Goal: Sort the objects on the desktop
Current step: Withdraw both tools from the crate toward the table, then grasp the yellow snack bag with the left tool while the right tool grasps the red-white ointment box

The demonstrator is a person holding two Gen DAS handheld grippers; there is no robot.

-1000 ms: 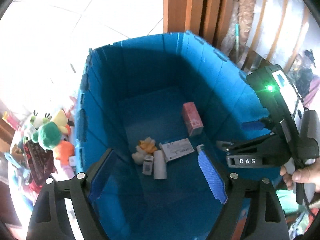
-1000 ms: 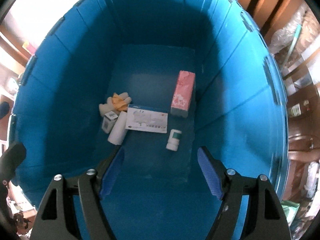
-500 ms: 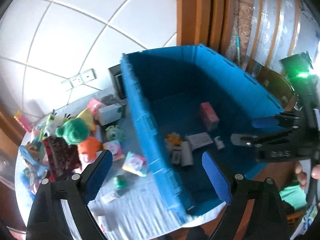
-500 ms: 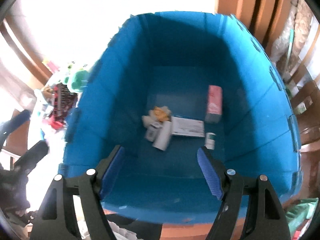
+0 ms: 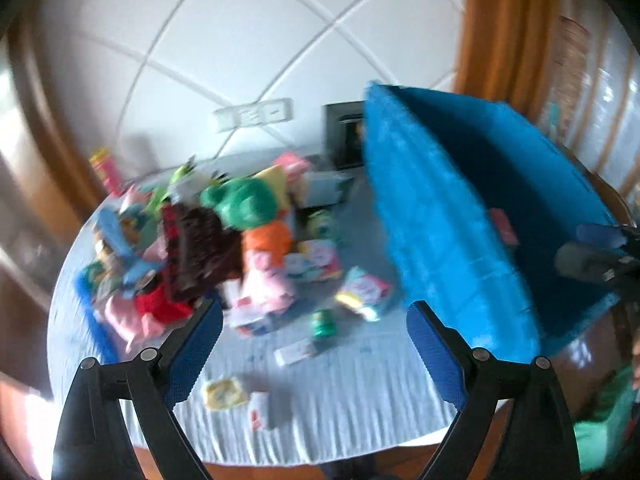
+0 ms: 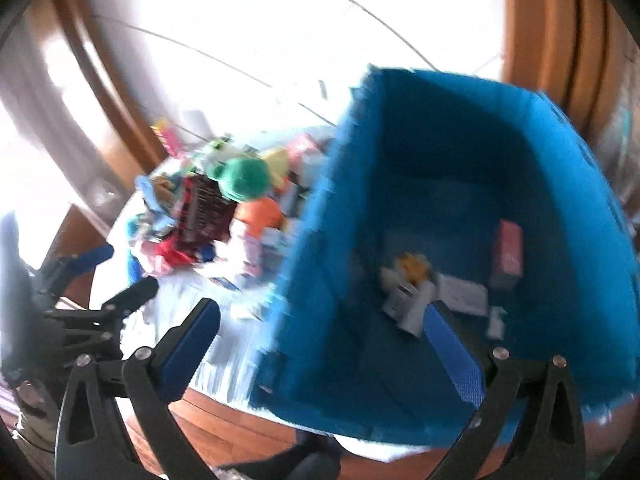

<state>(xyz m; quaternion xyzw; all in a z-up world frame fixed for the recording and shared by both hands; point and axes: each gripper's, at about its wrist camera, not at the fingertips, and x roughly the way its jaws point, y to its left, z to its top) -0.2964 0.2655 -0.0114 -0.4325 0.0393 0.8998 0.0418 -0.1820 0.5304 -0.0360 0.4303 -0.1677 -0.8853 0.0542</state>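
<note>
A big blue bin [image 5: 448, 216] stands at the right of a round table with a pale blue cloth [image 5: 344, 392]. It also shows in the right wrist view [image 6: 320, 272] holding a pink box [image 6: 510, 252], a white flat box [image 6: 464, 298] and a small plush [image 6: 412, 266]. A pile of toys with a green plush [image 5: 244, 200] lies left of the bin. My left gripper [image 5: 316, 352] is open and empty above the cloth. My right gripper [image 6: 320, 348] is open and empty over the bin's near left corner. Both views are blurred.
Loose small items lie on the cloth near the front: a green can [image 5: 324, 322], a white tube [image 5: 298, 352], a yellow packet [image 5: 224, 392]. A tiled wall with sockets [image 5: 252, 114] is behind. A wooden post [image 5: 484, 28] stands at the back right.
Both grippers have pulled back and up out of the bin and swung left. The table and toy pile have come into view. Both stay open and empty.
</note>
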